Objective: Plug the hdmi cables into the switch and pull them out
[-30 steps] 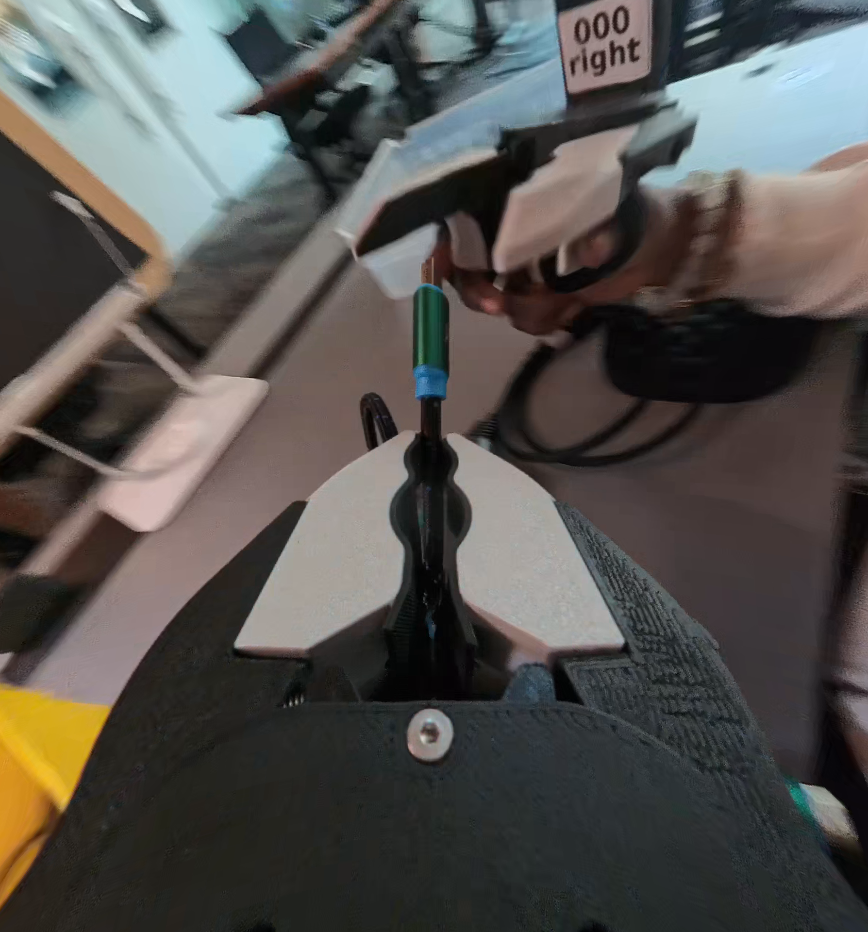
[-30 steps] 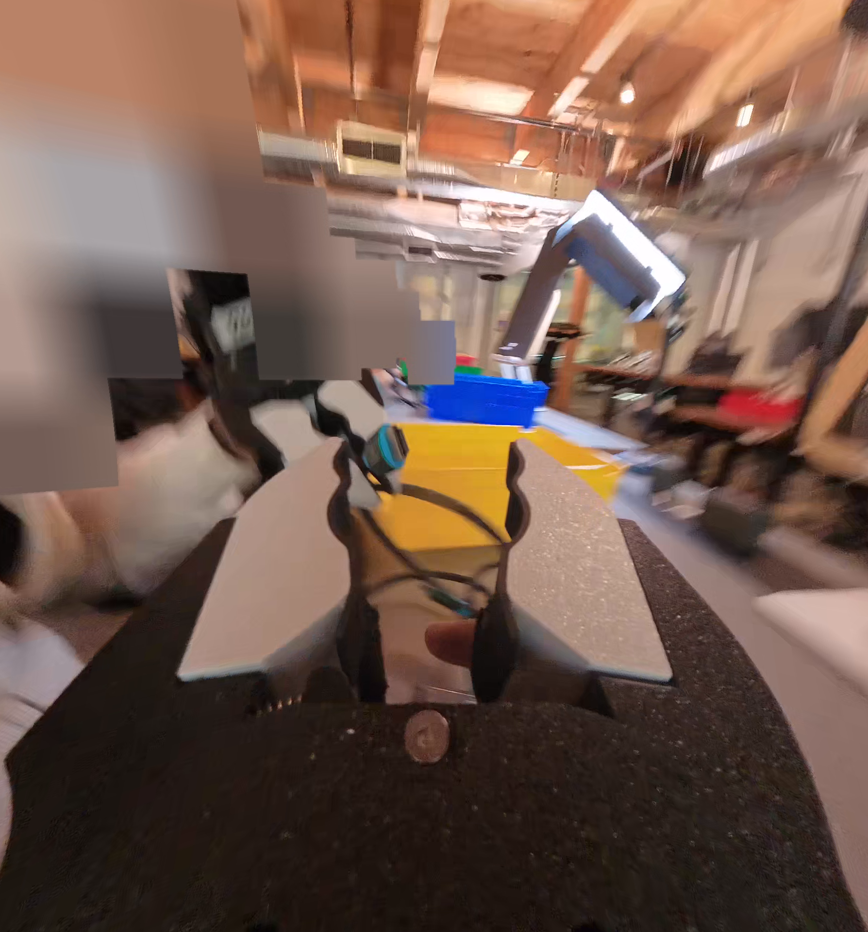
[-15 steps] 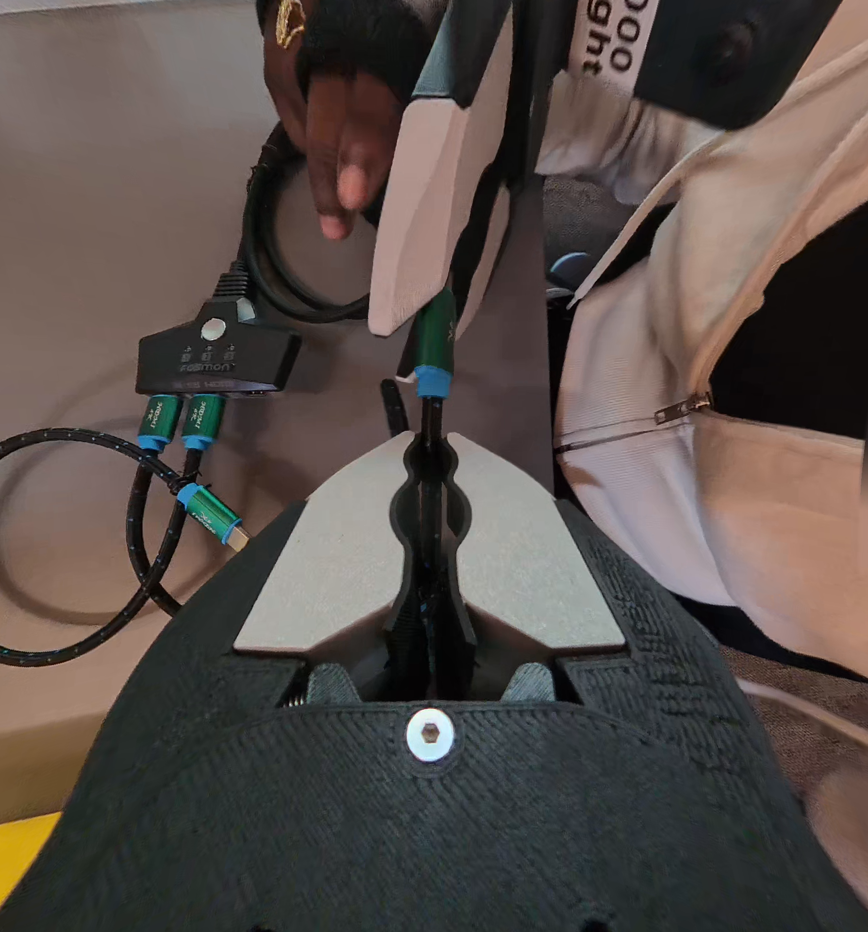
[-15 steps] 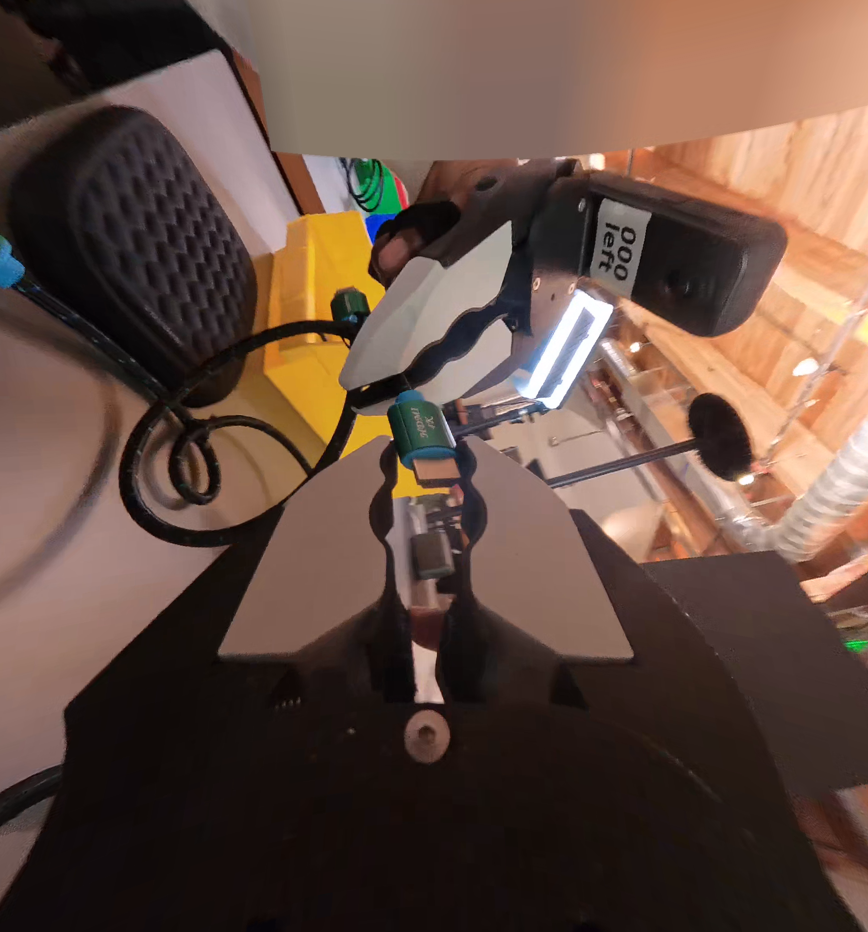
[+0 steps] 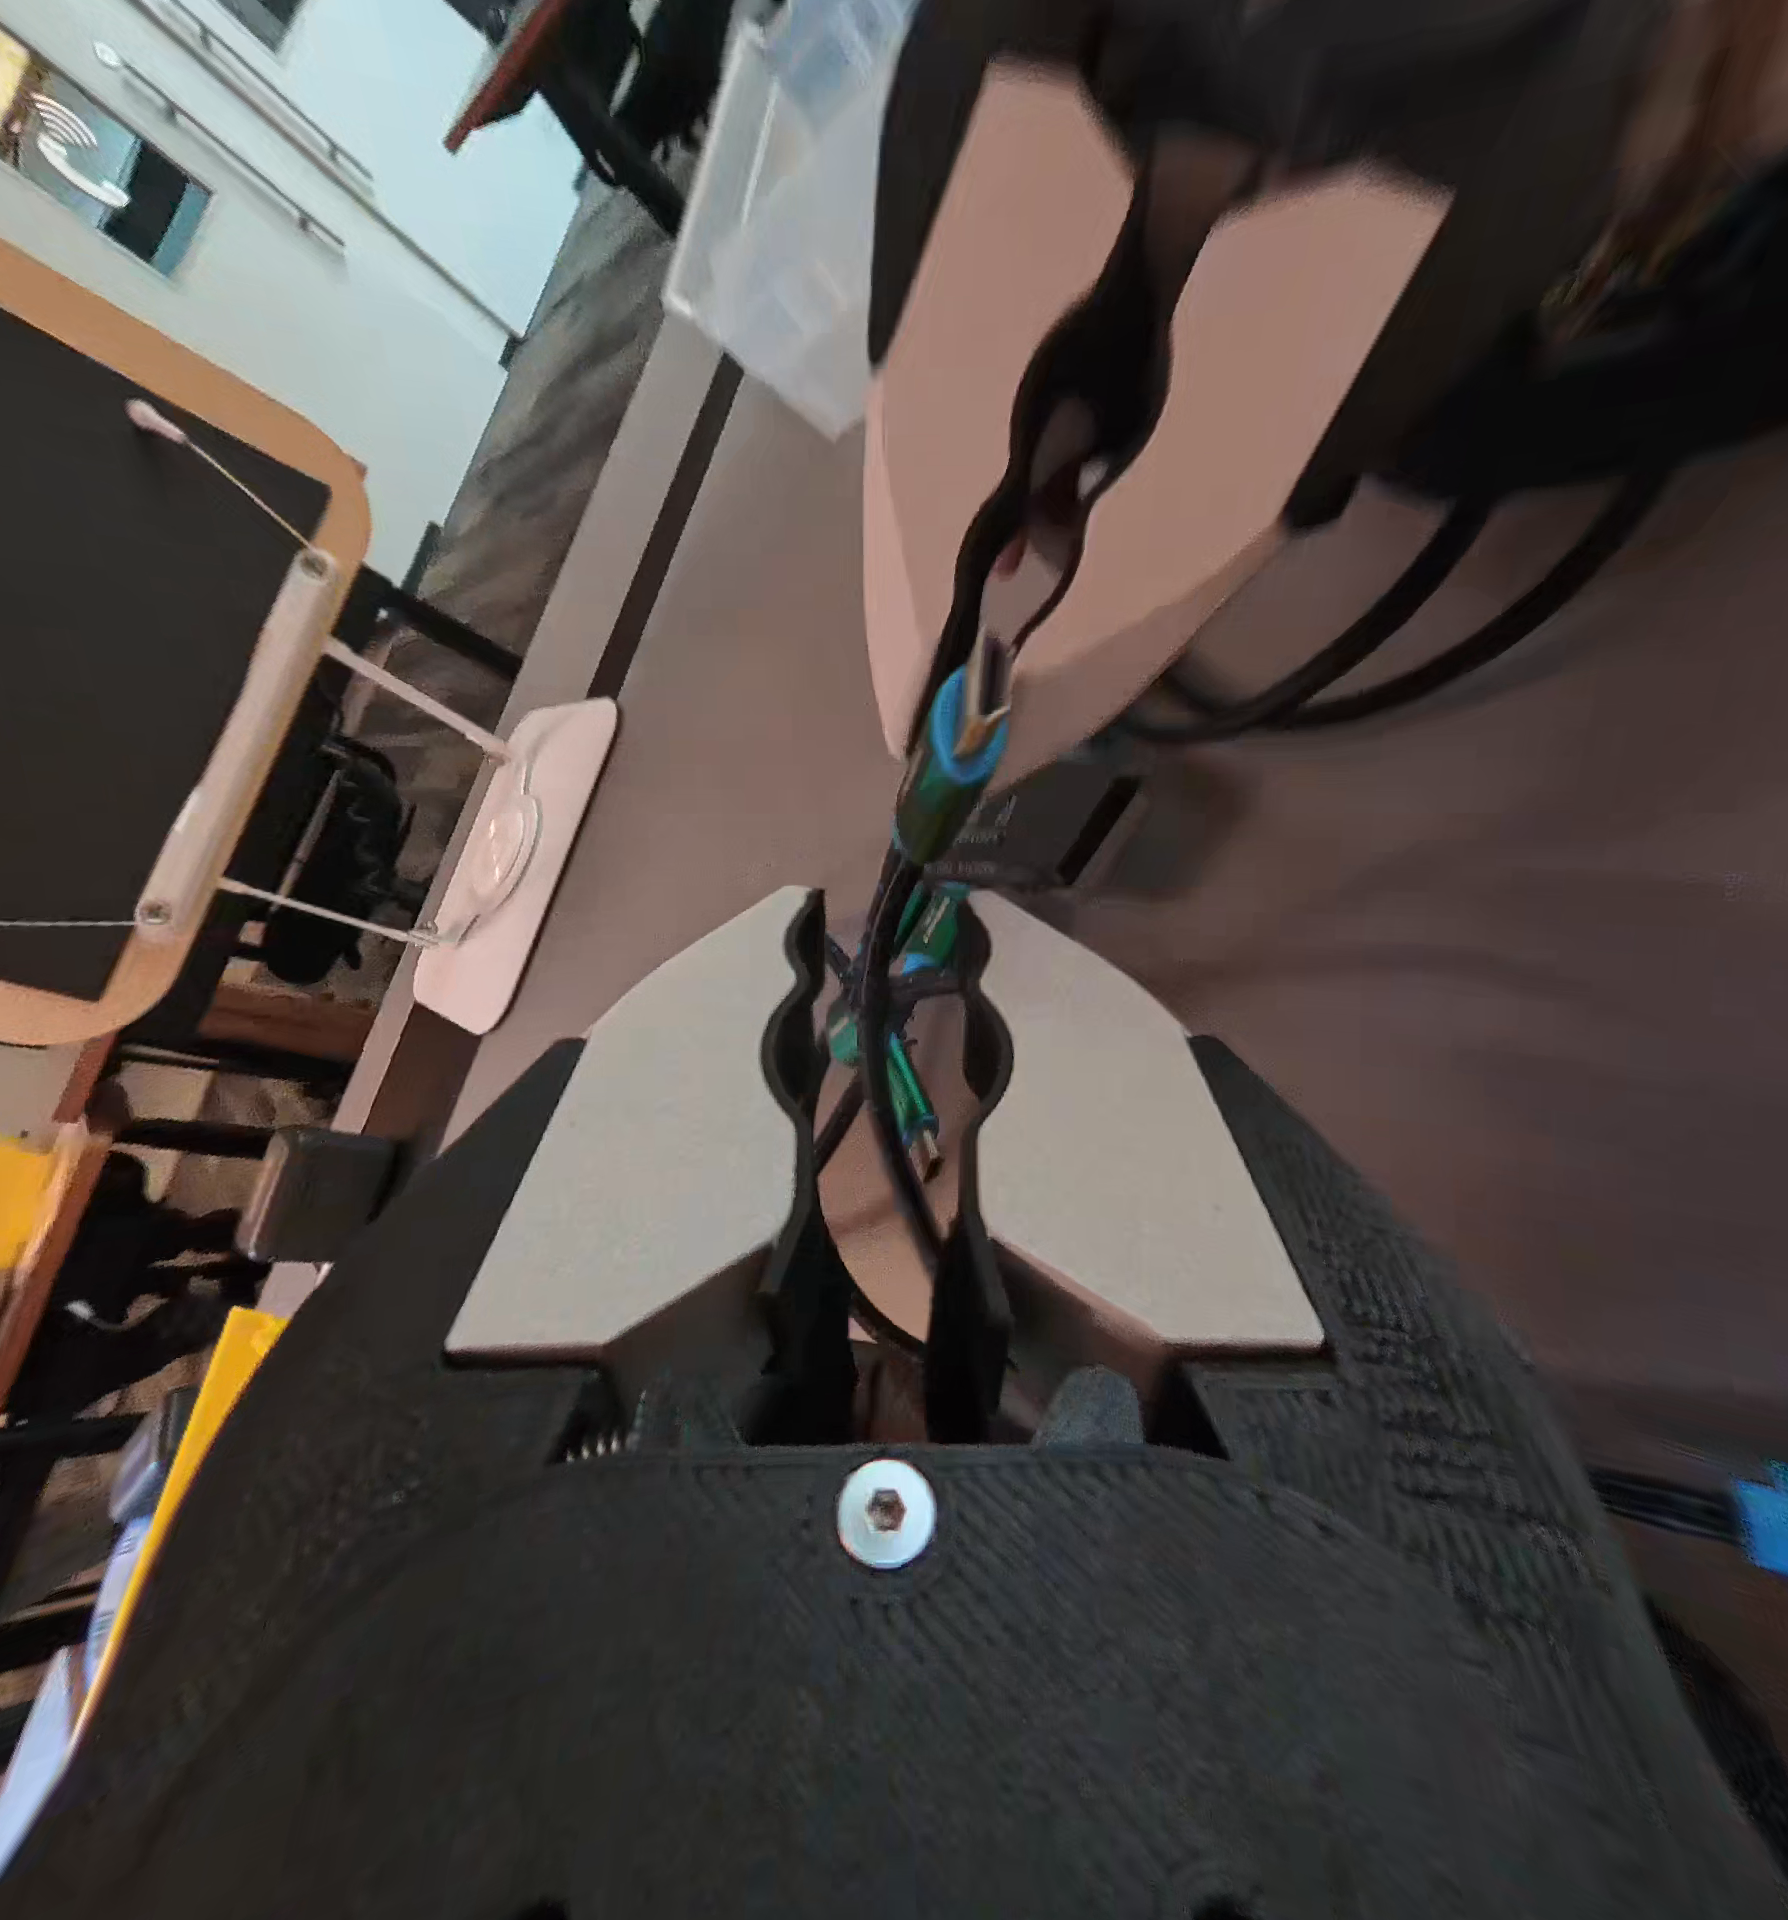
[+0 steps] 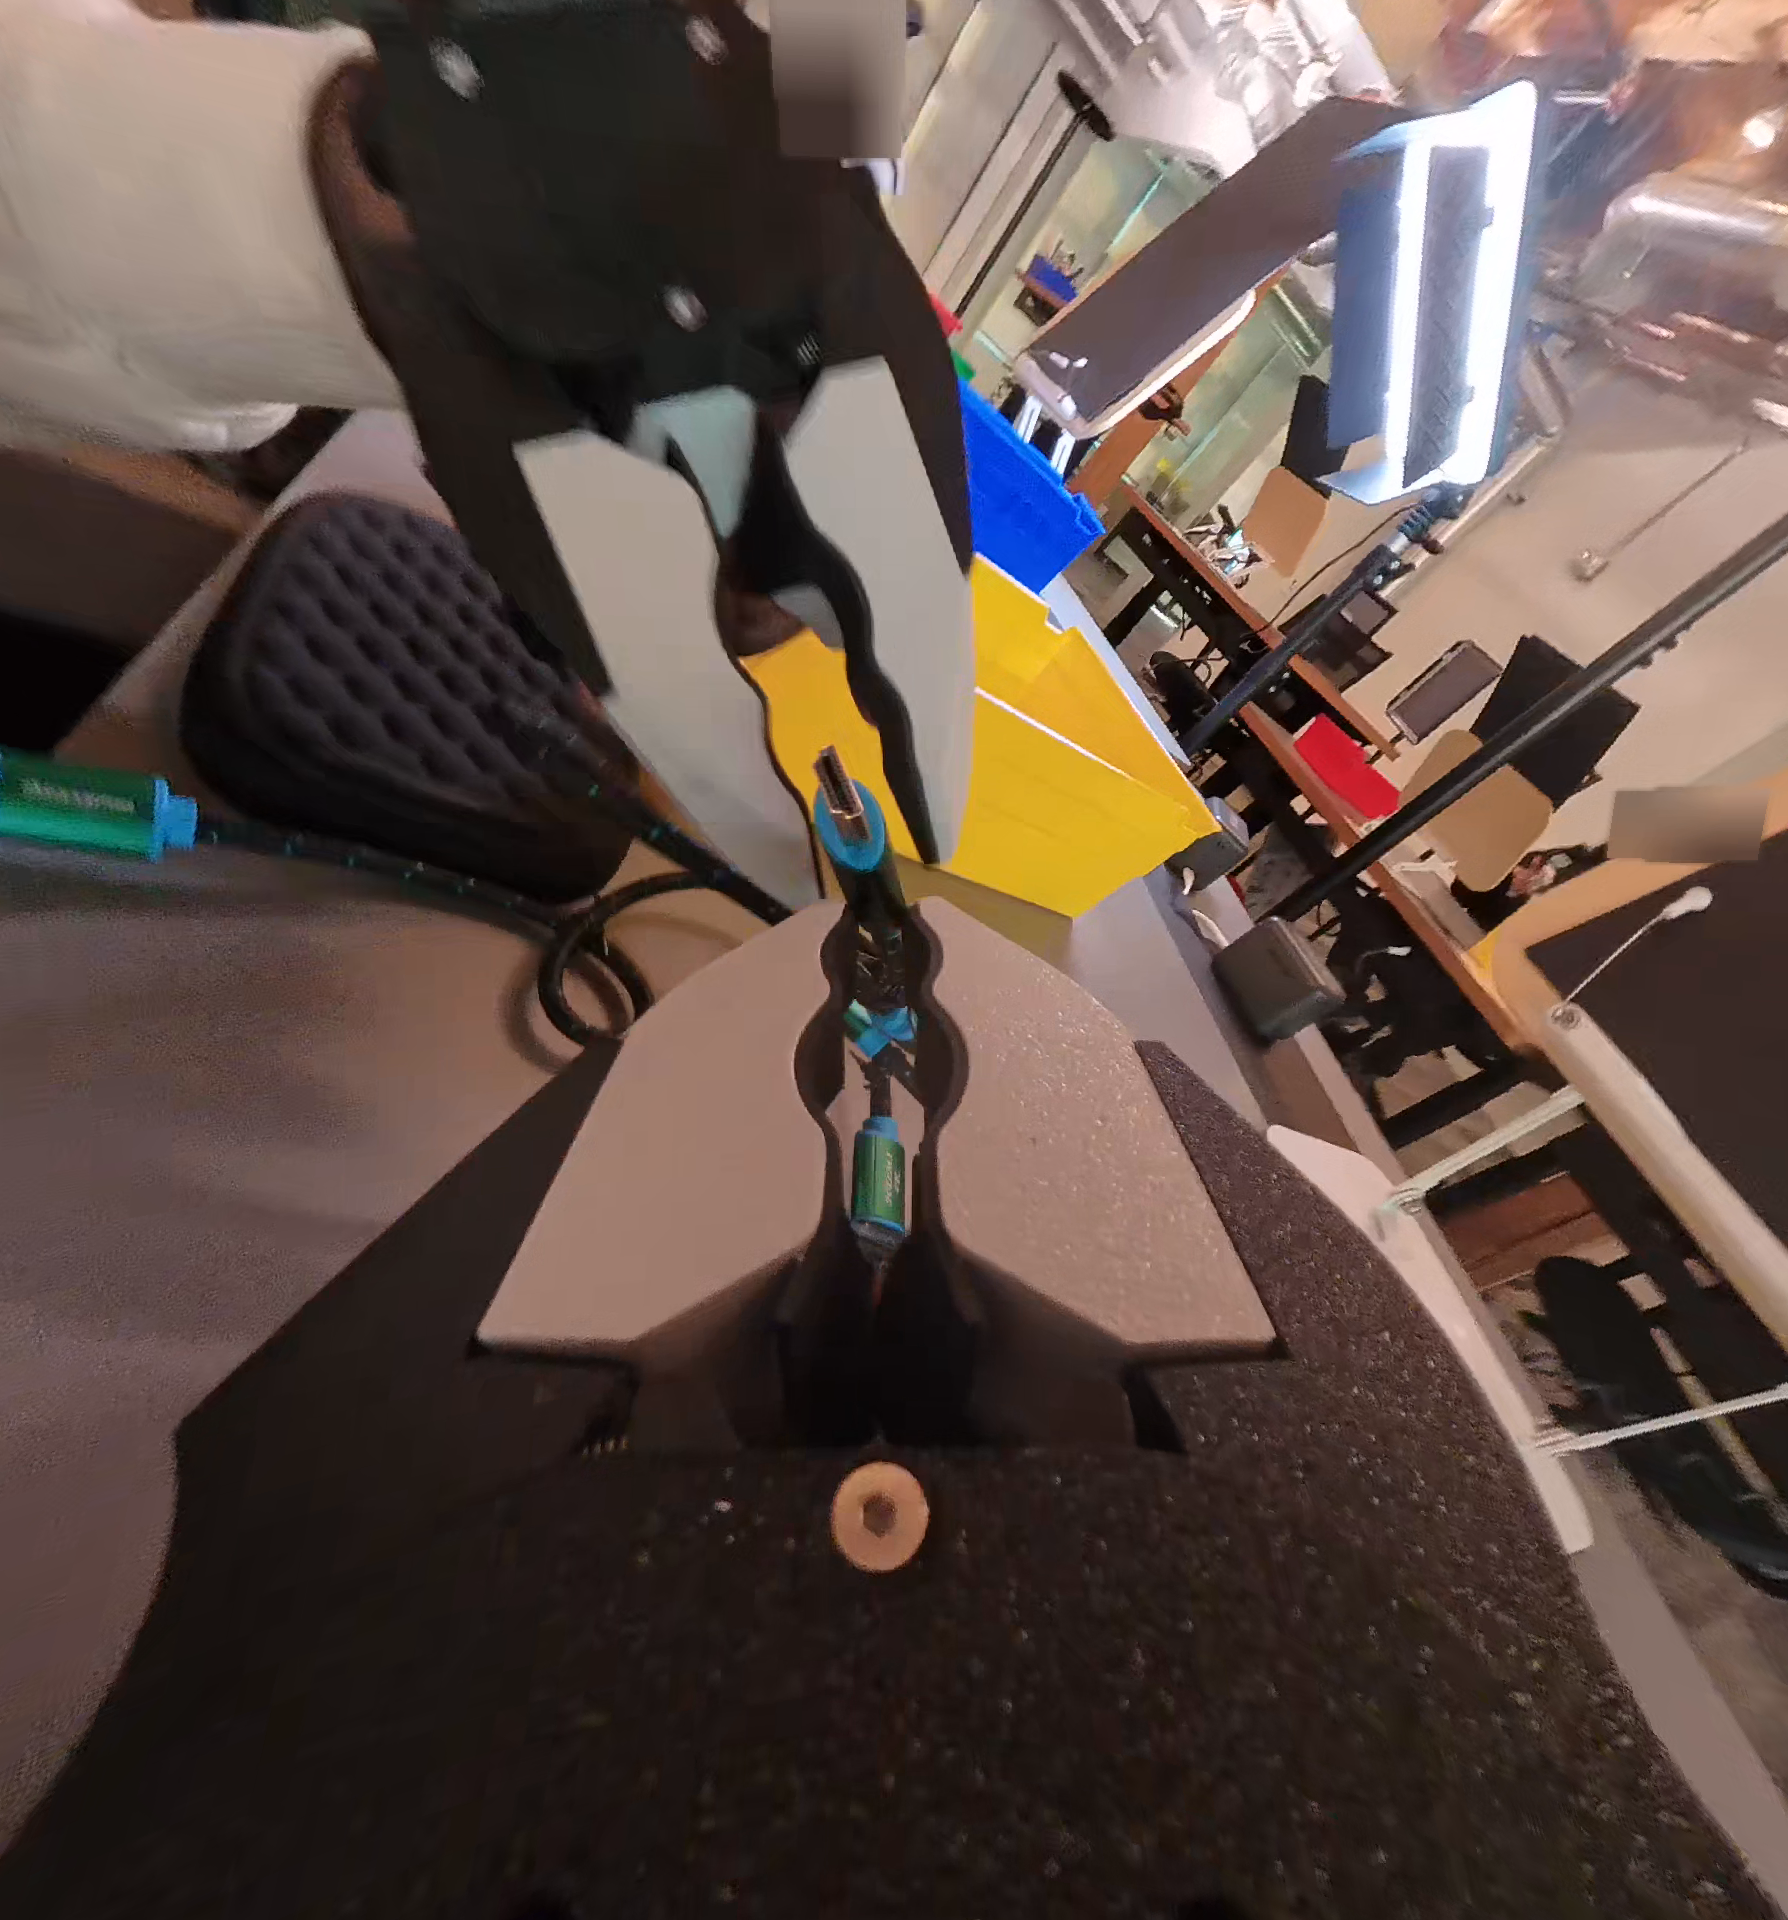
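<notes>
An HDMI plug (image 5: 947, 779) with a green body, blue collar and metal tip stands between the two grippers. Its braided black cable (image 5: 874, 1039) runs down through my left gripper's gap without touching the pads. My left gripper (image 5: 895, 914) is open. In the right wrist view my right gripper (image 6: 874, 920) is shut on the plug (image 6: 848, 831) just below its collar, with the tip sticking out towards the left gripper (image 6: 869, 878). The black switch (image 5: 1066, 821) lies on the table behind, with green plugs (image 5: 931, 935) at it. A loose plug (image 5: 916, 1101) lies nearer.
Another green plug (image 6: 74, 800) lies on the grey table (image 5: 1492, 987) by a black padded case (image 6: 381, 686). Yellow bins (image 6: 1056, 790) and a blue bin (image 6: 1025, 499) stand behind. A white stand base (image 5: 526, 852) and a clear container (image 5: 786, 239) sit at the table's edge.
My left gripper was shut on the cable below the plug and has opened. My right gripper was wide open and has closed on the plug. Both views have swung.
</notes>
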`<act>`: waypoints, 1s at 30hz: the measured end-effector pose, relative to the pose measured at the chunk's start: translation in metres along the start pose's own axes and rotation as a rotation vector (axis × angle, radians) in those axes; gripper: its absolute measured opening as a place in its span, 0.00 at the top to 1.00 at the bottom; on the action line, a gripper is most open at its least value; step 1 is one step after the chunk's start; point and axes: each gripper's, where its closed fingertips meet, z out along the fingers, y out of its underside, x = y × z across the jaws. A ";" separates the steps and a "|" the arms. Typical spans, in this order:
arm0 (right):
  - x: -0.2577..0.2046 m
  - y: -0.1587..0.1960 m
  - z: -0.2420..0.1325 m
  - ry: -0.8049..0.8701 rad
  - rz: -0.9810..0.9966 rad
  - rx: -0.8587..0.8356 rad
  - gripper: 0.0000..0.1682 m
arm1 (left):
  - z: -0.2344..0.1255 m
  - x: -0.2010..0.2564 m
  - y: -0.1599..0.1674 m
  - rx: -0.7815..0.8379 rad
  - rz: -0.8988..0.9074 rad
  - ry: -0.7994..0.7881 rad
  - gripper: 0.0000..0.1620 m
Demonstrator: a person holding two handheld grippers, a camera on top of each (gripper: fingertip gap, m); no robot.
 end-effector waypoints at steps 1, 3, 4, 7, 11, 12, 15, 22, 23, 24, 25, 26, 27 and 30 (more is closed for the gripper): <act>-0.003 0.003 0.001 -0.009 -0.036 -0.019 0.96 | 0.009 0.002 0.008 -0.009 0.021 0.003 0.86; -0.011 0.008 0.003 -0.037 -0.082 -0.052 0.95 | 0.022 0.007 0.013 0.042 0.058 0.016 0.90; -0.013 0.009 0.004 -0.047 -0.099 -0.055 0.95 | 0.026 0.010 0.011 0.086 0.083 0.022 0.90; -0.017 0.009 0.004 -0.075 -0.120 -0.040 0.96 | 0.030 0.012 0.008 0.131 0.136 -0.009 0.93; -0.016 0.008 0.003 -0.078 -0.097 -0.028 0.96 | 0.029 0.012 0.010 0.085 0.169 -0.045 0.96; -0.014 0.007 0.002 -0.071 -0.073 -0.017 0.96 | 0.028 0.007 0.012 0.046 0.172 -0.090 0.96; -0.012 -0.001 -0.003 -0.139 0.173 0.040 0.73 | 0.018 -0.023 0.025 -0.121 0.225 -0.341 0.96; -0.009 0.001 0.014 -0.096 0.408 0.007 0.72 | 0.015 -0.031 0.034 -0.369 0.335 -0.616 0.96; -0.009 0.004 0.016 -0.089 0.421 -0.010 0.74 | 0.017 -0.029 0.033 -0.367 0.332 -0.623 0.96; -0.009 0.009 0.017 -0.083 0.427 -0.039 0.76 | 0.019 -0.027 0.031 -0.359 0.318 -0.627 0.96; -0.010 0.013 0.017 -0.083 0.419 -0.061 0.80 | 0.020 -0.026 0.029 -0.350 0.305 -0.626 0.96; -0.009 0.015 0.016 -0.067 0.408 -0.065 0.84 | 0.020 -0.025 0.027 -0.344 0.301 -0.623 0.96; -0.006 0.014 0.014 -0.055 0.398 -0.057 0.85 | 0.020 -0.025 0.026 -0.335 0.300 -0.623 0.96; -0.005 0.014 0.009 -0.079 0.373 -0.057 0.86 | 0.023 -0.018 0.021 -0.257 0.303 -0.536 0.96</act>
